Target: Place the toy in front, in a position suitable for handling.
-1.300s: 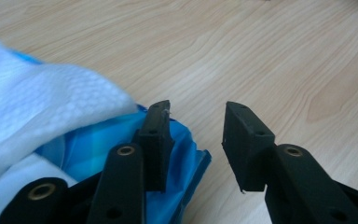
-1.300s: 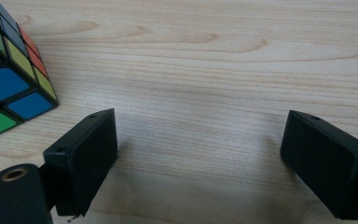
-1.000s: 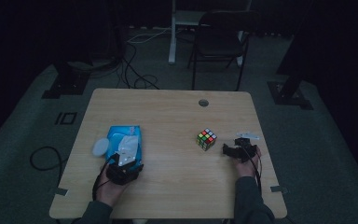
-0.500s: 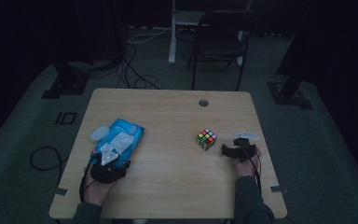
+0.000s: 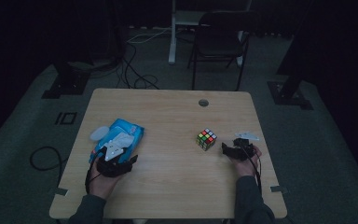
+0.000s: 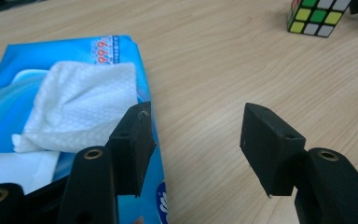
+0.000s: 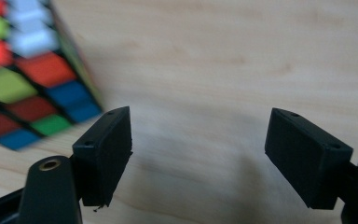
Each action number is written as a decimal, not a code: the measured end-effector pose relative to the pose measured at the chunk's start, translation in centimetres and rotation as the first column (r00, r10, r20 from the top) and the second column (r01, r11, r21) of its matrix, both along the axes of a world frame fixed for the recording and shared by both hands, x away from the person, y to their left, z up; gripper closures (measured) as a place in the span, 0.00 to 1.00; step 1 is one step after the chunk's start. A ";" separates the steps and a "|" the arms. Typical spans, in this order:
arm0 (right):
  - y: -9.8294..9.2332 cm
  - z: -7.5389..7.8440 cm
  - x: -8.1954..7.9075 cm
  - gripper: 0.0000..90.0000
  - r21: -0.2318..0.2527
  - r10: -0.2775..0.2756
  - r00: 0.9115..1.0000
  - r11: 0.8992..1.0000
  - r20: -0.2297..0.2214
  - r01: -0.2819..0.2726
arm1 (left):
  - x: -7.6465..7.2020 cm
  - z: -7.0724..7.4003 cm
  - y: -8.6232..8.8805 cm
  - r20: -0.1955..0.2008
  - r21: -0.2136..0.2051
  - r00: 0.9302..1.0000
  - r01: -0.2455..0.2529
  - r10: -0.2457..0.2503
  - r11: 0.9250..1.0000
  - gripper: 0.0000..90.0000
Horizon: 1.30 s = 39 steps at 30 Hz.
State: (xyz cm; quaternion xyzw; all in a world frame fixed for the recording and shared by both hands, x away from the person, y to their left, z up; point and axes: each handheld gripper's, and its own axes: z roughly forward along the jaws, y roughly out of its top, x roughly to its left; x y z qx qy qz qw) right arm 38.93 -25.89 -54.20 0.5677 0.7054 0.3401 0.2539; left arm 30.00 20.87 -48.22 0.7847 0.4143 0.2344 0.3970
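Observation:
A blue wipes pack (image 5: pixel 127 130) lies at the table's left, and a white wipe (image 6: pixel 81 105) sticks up out of its opening. My left gripper (image 5: pixel 121 161) rests at the pack's near end. In the left gripper view its jaws (image 6: pixel 198 126) stand open with bare wood between them and the pack beside the left jaw; they have just been opening. A colourful puzzle cube (image 5: pixel 206 139) sits right of centre. My right gripper (image 5: pixel 225 149) points at it from the right. The right jaws (image 7: pixel 200 140) have just been closing with nothing between them, and the cube (image 7: pixel 23 70) is off to their left.
A pale round flap (image 5: pixel 99 133) lies at the pack's left edge. The wooden table (image 5: pixel 168 186) has a cable hole (image 5: pixel 203 102) near its far edge. A dark chair (image 5: pixel 223 42) and floor cables stand beyond the table.
The left hand has shifted a little left and towards the person along the pack, and the pack now lies more slanted. The right hand has stayed beside the cube.

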 end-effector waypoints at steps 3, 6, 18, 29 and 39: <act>0.5 1.4 -0.7 0.26 0.016 0.054 0.997 0.998 0.062 -0.055 | 0.0 0.0 0.3 0.003 -0.007 1.000 -0.008 0.008 1.000 0.50; 1.2 2.5 -1.3 0.25 0.038 0.124 0.986 0.991 0.115 -0.129 | 0.0 0.1 0.5 0.008 -0.019 1.000 -0.010 0.010 1.000 0.50; 5.2 3.0 0.4 0.18 0.037 0.313 0.939 0.946 0.138 -0.321 | -0.1 -0.1 1.1 0.004 -0.035 1.000 -0.029 0.029 0.999 0.49; 7.1 0.8 2.2 0.33 -0.034 0.362 0.931 0.932 0.053 -0.361 | -0.1 -0.3 1.5 -0.005 -0.047 0.999 -0.036 0.036 0.998 0.49; 8.5 1.0 1.4 0.37 -0.038 0.428 0.899 0.904 0.091 -0.426 | -0.1 -0.3 1.7 -0.007 -0.052 0.999 -0.046 0.046 0.998 0.49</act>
